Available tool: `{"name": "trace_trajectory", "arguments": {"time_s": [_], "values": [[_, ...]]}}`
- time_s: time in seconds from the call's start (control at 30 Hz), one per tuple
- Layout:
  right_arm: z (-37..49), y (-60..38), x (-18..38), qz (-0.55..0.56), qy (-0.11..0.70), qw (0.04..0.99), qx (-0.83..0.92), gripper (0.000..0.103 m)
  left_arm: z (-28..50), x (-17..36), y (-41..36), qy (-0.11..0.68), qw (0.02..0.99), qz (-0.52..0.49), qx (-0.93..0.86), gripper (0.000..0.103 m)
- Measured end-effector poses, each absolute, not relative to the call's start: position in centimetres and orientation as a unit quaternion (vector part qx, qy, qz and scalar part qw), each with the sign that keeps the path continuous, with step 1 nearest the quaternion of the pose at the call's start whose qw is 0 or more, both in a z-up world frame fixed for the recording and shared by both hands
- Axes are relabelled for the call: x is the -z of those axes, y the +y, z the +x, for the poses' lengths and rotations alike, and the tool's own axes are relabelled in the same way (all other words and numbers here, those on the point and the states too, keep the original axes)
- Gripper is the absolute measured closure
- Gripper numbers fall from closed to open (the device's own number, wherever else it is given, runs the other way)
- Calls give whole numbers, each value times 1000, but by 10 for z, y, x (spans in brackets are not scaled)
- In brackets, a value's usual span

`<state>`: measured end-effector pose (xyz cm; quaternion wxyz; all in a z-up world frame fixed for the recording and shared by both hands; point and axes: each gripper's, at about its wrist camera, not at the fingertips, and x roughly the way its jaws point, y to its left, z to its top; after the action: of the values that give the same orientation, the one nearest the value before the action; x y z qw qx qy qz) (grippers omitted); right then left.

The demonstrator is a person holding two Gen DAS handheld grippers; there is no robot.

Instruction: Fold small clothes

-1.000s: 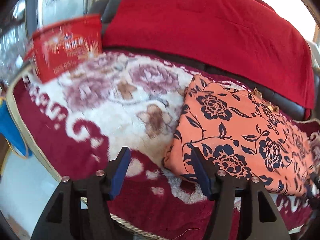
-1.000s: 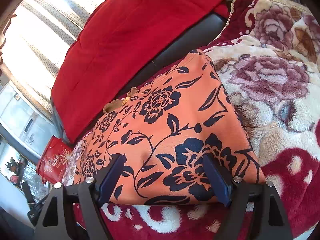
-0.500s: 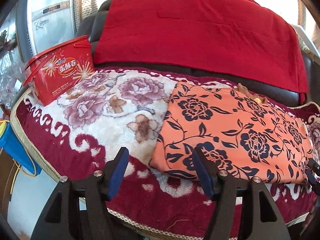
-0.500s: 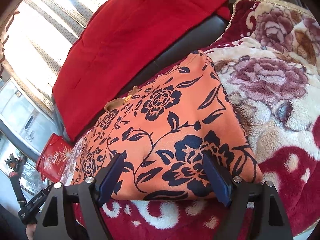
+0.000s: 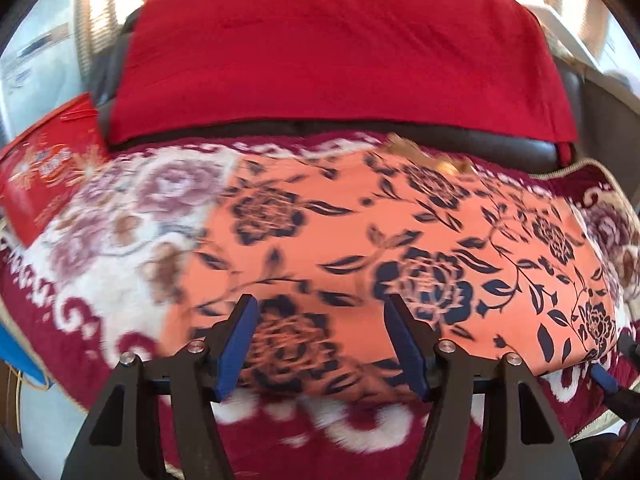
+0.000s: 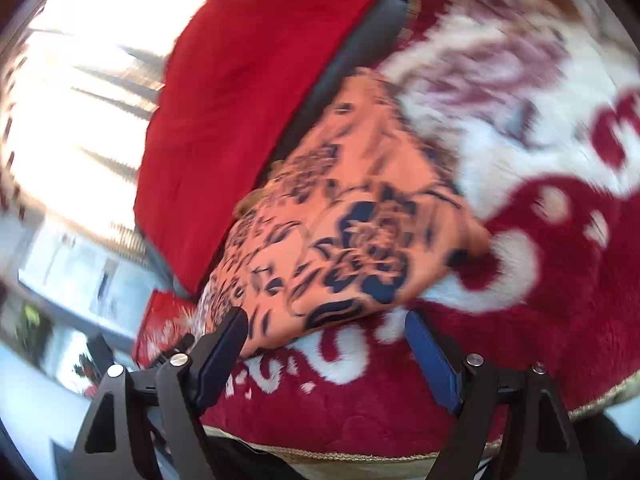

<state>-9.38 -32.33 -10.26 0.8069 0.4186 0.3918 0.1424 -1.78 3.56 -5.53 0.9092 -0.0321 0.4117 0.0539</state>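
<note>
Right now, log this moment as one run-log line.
left gripper: open, empty | right gripper: open, empty | orange floral garment: flat on blanket, ungrasped

Both cameras ride behind their own fingers, which fill the lower frame. The left wrist view faces the sofa squarely and tilts down, close over the orange floral cloth [image 5: 400, 240], with the red cover [image 5: 328, 60] across the top. The right wrist view is rolled and looks along the same cloth [image 6: 352, 232] from its end. Both share the floral blanket [image 5: 120, 216] and red tin [image 5: 48, 176].
</note>
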Motion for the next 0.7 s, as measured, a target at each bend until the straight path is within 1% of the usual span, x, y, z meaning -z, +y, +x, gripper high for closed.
{"name": "trace_trajectory", "arguments": {"time_s": [0.1,0.2,0.23,0.27,0.3,0.33,0.37,0.43,0.47,0.6,0.7], "values": [[-79,-338,107,463,388,787,-126,20,-2,68,19,427,903,-13,-52,37],[-61,-345,107,476,383,784,-110,20,5,72,12,428,902,-5,-56,37],[-57,-347,107,479,378,785,-107,23,6,73,11,429,902,-5,-56,37],[-55,-347,106,476,375,789,-104,37,6,73,11,428,902,-6,-56,36],[-52,-346,106,463,376,797,-98,46,6,74,11,428,902,-7,-56,36],[-50,-345,107,455,382,799,-91,63,7,74,12,429,902,-7,-56,36],[-50,-345,114,452,392,797,-81,75,7,75,12,429,901,-7,-55,35],[-51,-348,119,447,394,800,-70,85,7,76,12,428,902,-5,-58,31],[-50,-347,116,438,393,806,-68,87,8,76,13,428,902,-5,-60,30],[-50,-327,97,341,396,852,-36,91,9,76,15,430,901,-9,-57,30],[-53,-323,91,311,395,864,-13,92,9,76,15,431,901,-6,-55,30]]}}
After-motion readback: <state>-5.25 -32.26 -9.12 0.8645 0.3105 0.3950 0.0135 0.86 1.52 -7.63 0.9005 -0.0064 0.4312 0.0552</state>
